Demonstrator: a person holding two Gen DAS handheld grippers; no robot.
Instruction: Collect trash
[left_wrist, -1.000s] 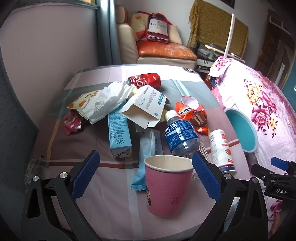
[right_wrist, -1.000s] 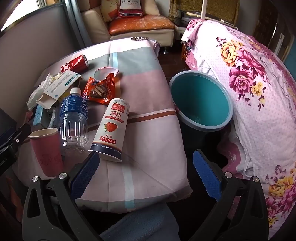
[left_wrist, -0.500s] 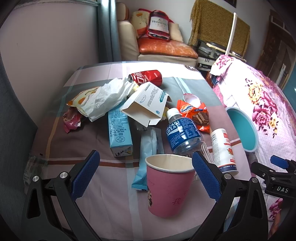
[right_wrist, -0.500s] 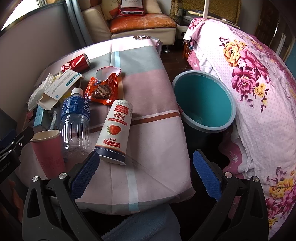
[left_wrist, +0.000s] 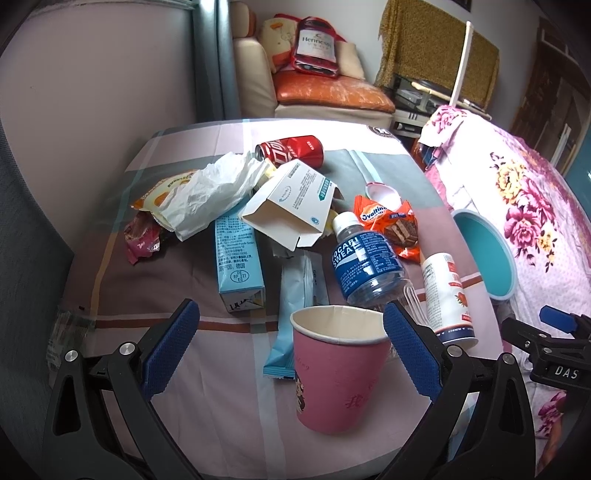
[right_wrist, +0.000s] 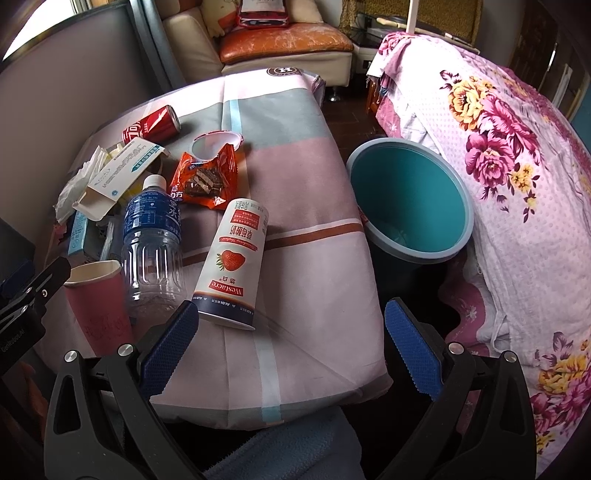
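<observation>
The left gripper (left_wrist: 291, 343) has its jaws spread wide and holds nothing — the pink paper cup (left_wrist: 339, 369) stands upright between the blue pads, closer to the right one, though contact there cannot be told. The right gripper (right_wrist: 288, 345) is spread just as wide and empty, low over the near edge of the table, its left pad just in front of the base of the strawberry yogurt bottle (right_wrist: 232, 260), which lies on its side.

Both grippers point forward across the table (right_wrist: 314, 206), covered in a pink, grey and brown checked cloth. A teal bin (right_wrist: 410, 201) sits open beside the table's right edge, against a bed with a floral cover (right_wrist: 517, 177); a cream sofa (left_wrist: 255, 74) stands beyond.

The trash lies clustered on the cloth — a blue-labelled plastic bottle (left_wrist: 364, 262) on its side next to the cup, a light-blue carton (left_wrist: 238, 258), an open white box (left_wrist: 291, 201), crumpled white paper (left_wrist: 210, 192), an orange Ovaltine wrapper (left_wrist: 391, 225), a pale-blue wrapper (left_wrist: 291, 310), and a red can (left_wrist: 291, 149) at the far side.
</observation>
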